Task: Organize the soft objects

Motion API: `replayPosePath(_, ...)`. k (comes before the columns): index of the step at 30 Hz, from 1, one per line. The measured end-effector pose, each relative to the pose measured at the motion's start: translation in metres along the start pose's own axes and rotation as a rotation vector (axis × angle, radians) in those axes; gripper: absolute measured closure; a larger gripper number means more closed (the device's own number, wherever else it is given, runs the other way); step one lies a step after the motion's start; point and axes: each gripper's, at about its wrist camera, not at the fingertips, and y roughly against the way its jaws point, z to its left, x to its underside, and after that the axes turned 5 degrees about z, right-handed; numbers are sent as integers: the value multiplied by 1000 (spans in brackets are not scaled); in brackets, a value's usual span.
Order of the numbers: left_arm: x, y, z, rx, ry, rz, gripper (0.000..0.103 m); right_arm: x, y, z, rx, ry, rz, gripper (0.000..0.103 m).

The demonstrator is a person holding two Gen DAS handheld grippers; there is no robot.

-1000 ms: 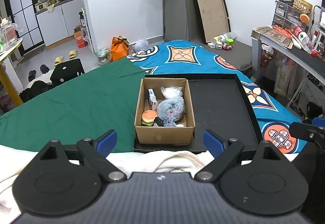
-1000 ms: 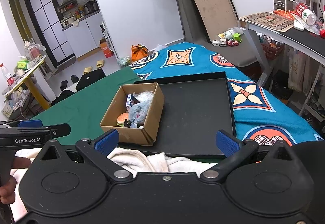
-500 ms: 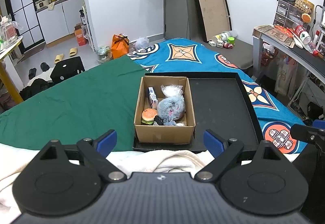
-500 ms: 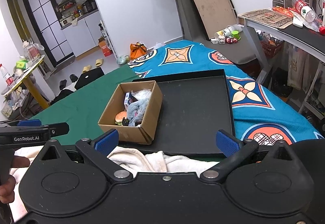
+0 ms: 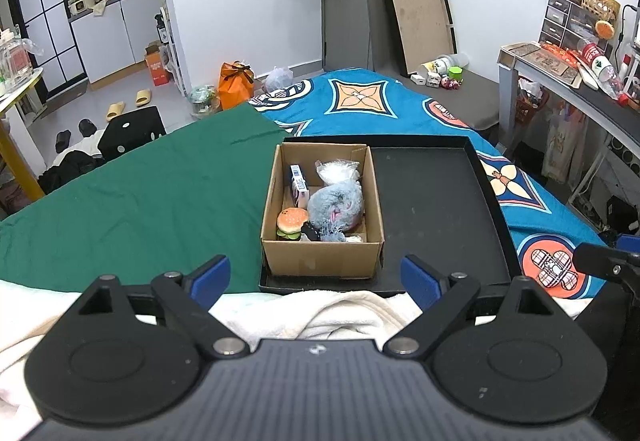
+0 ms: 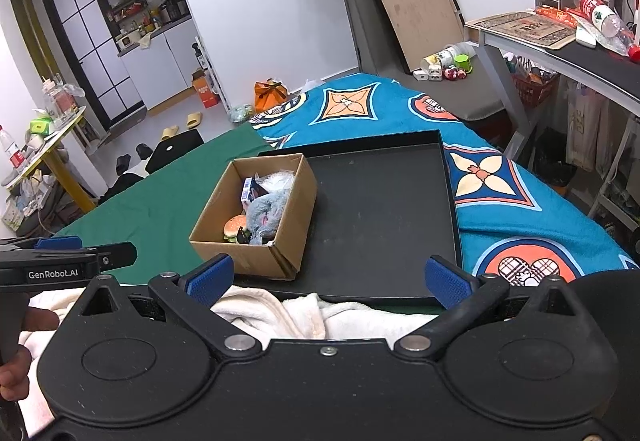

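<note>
Left gripper: your left gripper (image 5: pixel 316 277) hangs over the white towel (image 5: pixel 340 311) at the near edge of the bed, its blue-padded fingers (image 5: pixel 210 277) spread wide apart with nothing between them.
Right gripper: your right gripper (image 6: pixel 326 279) sits the same way, blue fingers (image 6: pixel 444 279) wide apart and empty, above the same towel (image 6: pixel 280 311).
Box: the cardboard box (image 5: pixel 322 261) stands at the left end of the black tray (image 5: pixel 436 201), touching the tray floor; you see it straight ahead in the left view and ahead to the left in the right view (image 6: pixel 256 225).
Soft things: inside the box lie a fluffy grey-blue plush (image 5: pixel 338 203), a toy burger (image 5: pixel 292 221) at the near left corner, and a clear plastic bag (image 5: pixel 338 171) at the far side.
Carton: a small blue-and-white carton (image 5: pixel 298 181) leans against the box's left wall; its print is too small for you to read.
Writing: the side of your left gripper, seen from the right camera, reads "GenRobot.AI" (image 6: pixel 53 274).
Bedding: a green cloth (image 5: pixel 132 193) covers the left of the bed, a blue patterned blanket (image 5: pixel 372 105) the right.
</note>
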Motion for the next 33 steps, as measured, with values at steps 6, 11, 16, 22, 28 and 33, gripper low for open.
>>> replayPosePath(6,0,-2,-1,-1,-2,3,12,0,-2,-2,0,-2,3,0)
replayPosePath(11,1,-3,-1,-4,1,6,12,2,-4,-3,2,-3,12,0)
replayPosePath(16,2,-4,-3,-6,1,11,12,2,-6,-4,0,-3,16,0)
replayPosePath(22,1,-4,-4,-6,6,16,12,3,-7,-5,0,-3,19,0)
replayPosePath(28,2,-2,-11,-10,-26,-13,12,4,-8,-8,-4,-12,20,0)
replayPosePath(33,0,-6,-16,-9,-32,-8,12,4,-11,-12,-7,-19,27,0)
